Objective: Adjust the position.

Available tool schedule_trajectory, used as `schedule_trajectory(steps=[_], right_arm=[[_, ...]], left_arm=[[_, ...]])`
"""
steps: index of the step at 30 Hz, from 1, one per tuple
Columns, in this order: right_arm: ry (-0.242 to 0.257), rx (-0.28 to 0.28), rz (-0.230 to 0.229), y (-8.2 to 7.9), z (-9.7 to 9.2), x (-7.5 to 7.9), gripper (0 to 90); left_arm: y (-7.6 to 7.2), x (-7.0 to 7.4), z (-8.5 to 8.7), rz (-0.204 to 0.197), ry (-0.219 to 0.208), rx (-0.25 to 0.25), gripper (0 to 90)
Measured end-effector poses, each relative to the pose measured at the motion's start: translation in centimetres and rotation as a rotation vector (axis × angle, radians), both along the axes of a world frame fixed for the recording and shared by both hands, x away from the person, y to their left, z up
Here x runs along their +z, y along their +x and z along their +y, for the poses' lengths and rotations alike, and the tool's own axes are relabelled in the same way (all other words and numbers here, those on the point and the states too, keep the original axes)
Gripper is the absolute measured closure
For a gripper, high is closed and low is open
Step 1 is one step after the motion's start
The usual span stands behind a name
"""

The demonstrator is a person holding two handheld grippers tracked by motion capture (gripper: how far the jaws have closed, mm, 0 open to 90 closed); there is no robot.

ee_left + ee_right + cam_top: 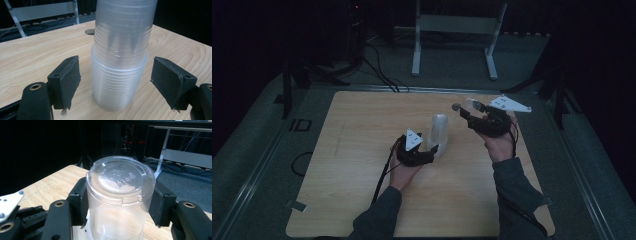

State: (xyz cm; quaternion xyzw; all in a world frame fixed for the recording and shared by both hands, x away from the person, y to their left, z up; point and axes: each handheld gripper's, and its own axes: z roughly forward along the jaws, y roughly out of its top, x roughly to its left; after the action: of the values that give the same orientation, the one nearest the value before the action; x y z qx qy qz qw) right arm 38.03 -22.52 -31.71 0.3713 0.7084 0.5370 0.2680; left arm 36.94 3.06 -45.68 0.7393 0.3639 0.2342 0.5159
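A person is separating clear plastic cups at a wooden desk (352,165); the left tool (115,82) is standing released around the stack of cups (120,62) mid-desk, ready to steady it; the right tool (120,202) is grasping a single cup (120,195), upside down, above the desk's right side.

Stack of clear plastic cups (440,134) stands upside down mid-table (362,150). Left gripper (433,149) sits at the stack's base, jaws on either side. Right gripper (464,111), raised near the far right edge, holds one clear cup (471,105).
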Motion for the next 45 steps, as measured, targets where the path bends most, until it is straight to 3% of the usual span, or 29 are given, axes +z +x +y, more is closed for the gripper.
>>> schedule_trajectory(steps=[14,29,45], right_arm=[[0.01,-0.035,0.028,-0.5,-1.7,-1.5,41.8],[0.017,-0.048,0.061,-1.2,-2.3,-3.4,42.0],[0.008,-0.052,0.098,-1.7,-2.6,-5.4,42.0]], left_arm=[[-0.5,0.2,0.1,-0.013,-0.012,-0.006,23.3],[-1.2,0.4,0.3,-0.017,-0.033,-0.026,23.3],[-2.1,0.5,0.1,-0.038,-0.02,-0.051,23.4]])
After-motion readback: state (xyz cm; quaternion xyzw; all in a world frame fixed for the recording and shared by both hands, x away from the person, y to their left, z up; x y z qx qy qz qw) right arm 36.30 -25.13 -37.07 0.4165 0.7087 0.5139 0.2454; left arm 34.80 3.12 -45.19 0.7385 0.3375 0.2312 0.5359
